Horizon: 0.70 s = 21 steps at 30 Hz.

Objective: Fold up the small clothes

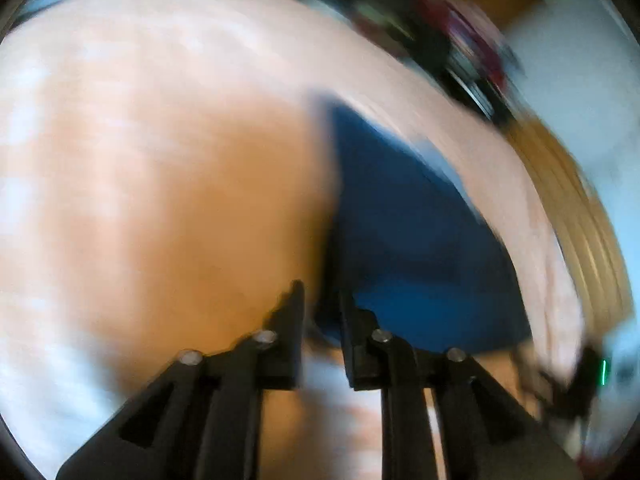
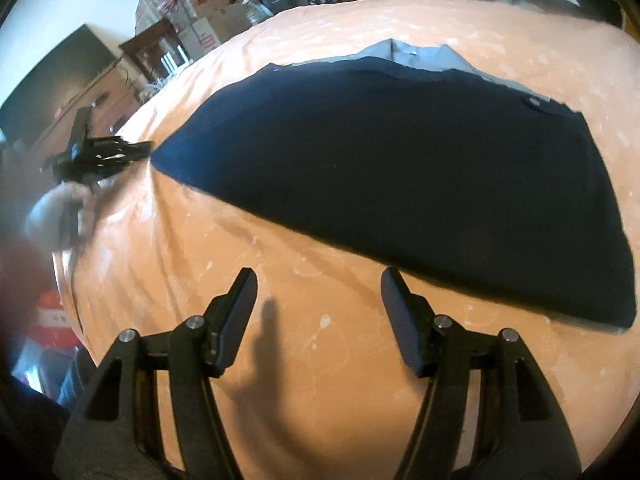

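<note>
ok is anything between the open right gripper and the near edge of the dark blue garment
Nothing visible. Only bare peach bedsheet lies between the right gripper, jaws wide apart, and the near hem of the dark blue garment. The left gripper is off at the garment's far corner, out of that path.

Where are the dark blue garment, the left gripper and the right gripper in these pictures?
dark blue garment [image 2: 400, 168]: right wrist view, middle of the flat cloth.
left gripper [image 2: 146, 148]: right wrist view, tips at the garment's corner.
right gripper [image 2: 318, 280]: right wrist view, gap between its open fingertips.
</note>
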Tool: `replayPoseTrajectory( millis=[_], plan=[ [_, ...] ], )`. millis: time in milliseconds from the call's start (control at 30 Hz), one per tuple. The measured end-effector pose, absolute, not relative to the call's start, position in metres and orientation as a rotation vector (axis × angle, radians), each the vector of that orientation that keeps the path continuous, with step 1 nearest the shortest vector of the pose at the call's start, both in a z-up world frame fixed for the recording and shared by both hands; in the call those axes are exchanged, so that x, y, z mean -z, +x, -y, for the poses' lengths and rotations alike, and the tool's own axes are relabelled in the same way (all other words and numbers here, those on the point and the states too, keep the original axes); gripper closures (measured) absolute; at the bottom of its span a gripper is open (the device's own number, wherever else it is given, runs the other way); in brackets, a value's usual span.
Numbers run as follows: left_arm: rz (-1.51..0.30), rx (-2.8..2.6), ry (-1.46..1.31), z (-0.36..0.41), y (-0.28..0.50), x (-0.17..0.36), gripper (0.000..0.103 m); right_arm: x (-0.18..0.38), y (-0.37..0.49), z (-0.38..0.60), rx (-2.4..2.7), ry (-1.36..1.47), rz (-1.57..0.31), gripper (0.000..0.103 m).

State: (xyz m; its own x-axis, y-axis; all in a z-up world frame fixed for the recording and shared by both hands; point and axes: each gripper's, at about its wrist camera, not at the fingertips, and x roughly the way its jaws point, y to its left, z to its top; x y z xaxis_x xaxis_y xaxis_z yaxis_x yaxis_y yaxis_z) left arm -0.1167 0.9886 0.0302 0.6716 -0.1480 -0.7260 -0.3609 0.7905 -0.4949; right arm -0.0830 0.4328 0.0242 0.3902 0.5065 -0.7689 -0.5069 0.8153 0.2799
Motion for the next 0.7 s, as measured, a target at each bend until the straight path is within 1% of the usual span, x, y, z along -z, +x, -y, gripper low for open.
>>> replayPoseTrajectory(
  millis=[67, 100, 167, 233, 300, 333, 400, 467, 500, 533, 600, 633, 700],
  plan=[
    [-0.791, -0.22, -0.751, -1.032, -0.14, -0.036, 0.098, -0.026, -0.083, -0.437, -0.652, -0.014, -0.976, 0.039],
    [-0.791, -0.204, -0.737, -1.038, -0.144, -0.04, 0.097, -0.028, -0.081, -0.442, -0.656, -0.032, -0.972, 0.039],
    [-0.834, -0.056, -0.69, -1.019, -0.143, -0.047, 0.093, -0.03, -0.079, -0.452, -0.675, -0.046, -0.961, 0.038],
    [-0.842, 0.161, -0.695, -0.978, -0.141, -0.053, 0.084, -0.032, -0.075, -0.463, -0.689, -0.043, -0.958, 0.038],
    [-0.836, 0.34, -0.748, -0.94, -0.135, -0.053, 0.068, -0.036, -0.072, -0.479, -0.71, -0.035, -0.951, 0.038],
    [-0.835, 0.384, -0.779, -0.926, -0.131, -0.049, 0.065, -0.038, -0.072, -0.486, -0.721, -0.033, -0.947, 0.037],
    [-0.852, 0.424, -0.816, -0.902, -0.116, -0.039, 0.055, -0.041, -0.076, -0.499, -0.744, -0.044, -0.94, 0.036],
    [-0.873, 0.403, -0.84, -0.89, -0.1, -0.024, 0.051, -0.041, -0.082, -0.507, -0.762, -0.066, -0.937, 0.033],
    [-0.905, 0.374, -0.874, -0.888, -0.094, -0.011, 0.05, -0.04, -0.086, -0.51, -0.771, -0.078, -0.938, 0.029],
    [-0.923, 0.339, -0.885, -0.888, -0.089, -0.003, 0.052, -0.038, -0.088, -0.51, -0.777, -0.088, -0.941, 0.028],
    [-0.904, 0.291, -0.895, -0.891, -0.094, 0.009, 0.068, -0.033, -0.093, -0.508, -0.783, -0.097, -0.956, 0.028],
    [-0.898, 0.267, -0.912, -0.878, -0.098, 0.011, 0.072, -0.031, -0.093, -0.506, -0.779, -0.094, -0.962, 0.028],
    [-0.873, 0.212, -0.932, -0.888, -0.115, 0.013, 0.076, -0.027, -0.092, -0.498, -0.767, -0.08, -0.972, 0.028]
  ],
)
